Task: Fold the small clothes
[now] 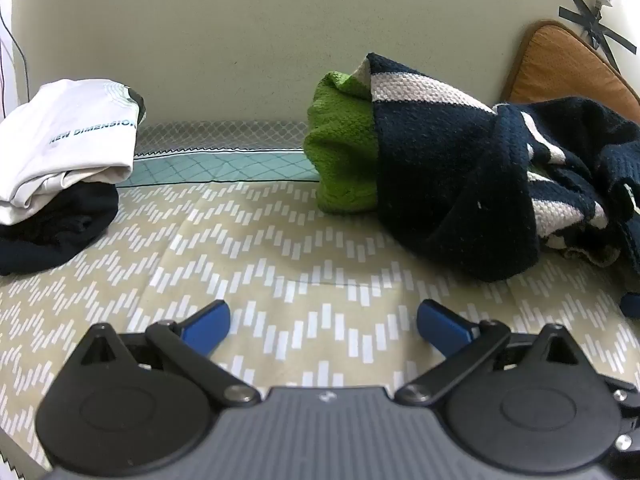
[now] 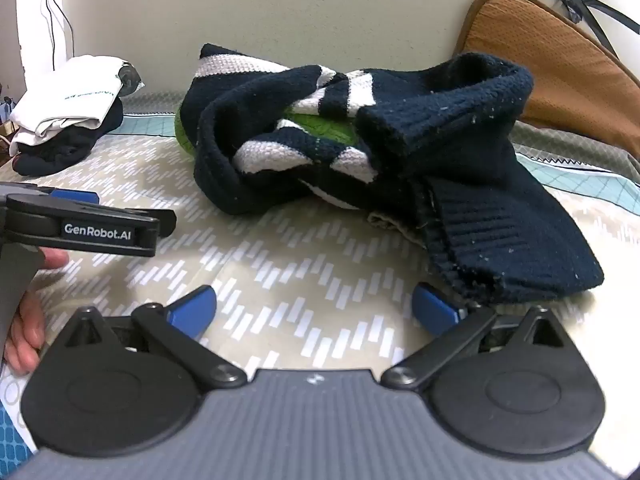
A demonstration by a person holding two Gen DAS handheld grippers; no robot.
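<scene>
Where navy sweater (image 2: 400, 152) bunches, green knit (image 2: 320, 124) mostly hidden, sleeves indistinguishable

A crumpled navy knit sweater (image 2: 400, 152) with white stripes lies unfolded in a heap ahead of me to the right, lime green fabric (image 1: 340, 152) showing inside. Far left, a folded white shirt (image 1: 68, 140) rests on dark folded clothing (image 1: 52, 228)

Orange cushion (image 1: 568, 68) cut off rightward
</scene>
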